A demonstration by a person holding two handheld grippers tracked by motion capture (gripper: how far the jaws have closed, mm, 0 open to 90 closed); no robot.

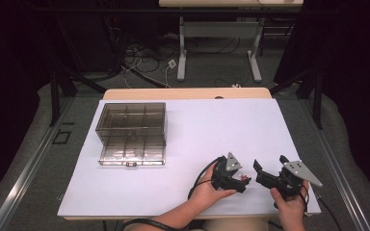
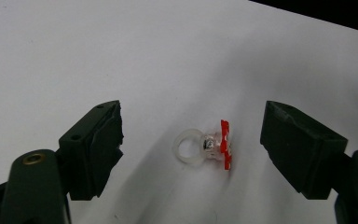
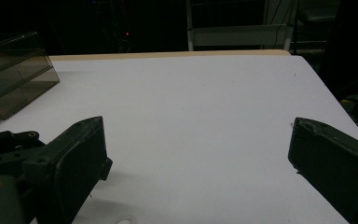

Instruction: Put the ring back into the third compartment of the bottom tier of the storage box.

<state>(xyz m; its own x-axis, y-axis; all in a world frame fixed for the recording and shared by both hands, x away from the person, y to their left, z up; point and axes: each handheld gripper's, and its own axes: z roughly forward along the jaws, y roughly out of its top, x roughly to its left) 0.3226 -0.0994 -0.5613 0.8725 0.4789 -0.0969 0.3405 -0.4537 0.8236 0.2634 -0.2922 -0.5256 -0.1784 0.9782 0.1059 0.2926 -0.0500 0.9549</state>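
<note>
Your left gripper (image 2: 193, 140) stands unclenched around the toy ring (image 2: 204, 148) lying on the white table (image 2: 121, 56), your right gripper (image 3: 198, 158) released and empty; squeeze off-centre and the ring may skid away.

in the high view the ring (image 1: 244, 178), at about five o'clock on the table (image 1: 197, 139), is only a red speck, too small to make out. the right gripper view cuts off the clear organizer box (image 3: 14, 74) at nine o'clock. in the high view the box's compartments are too small to tell their contents.
</note>
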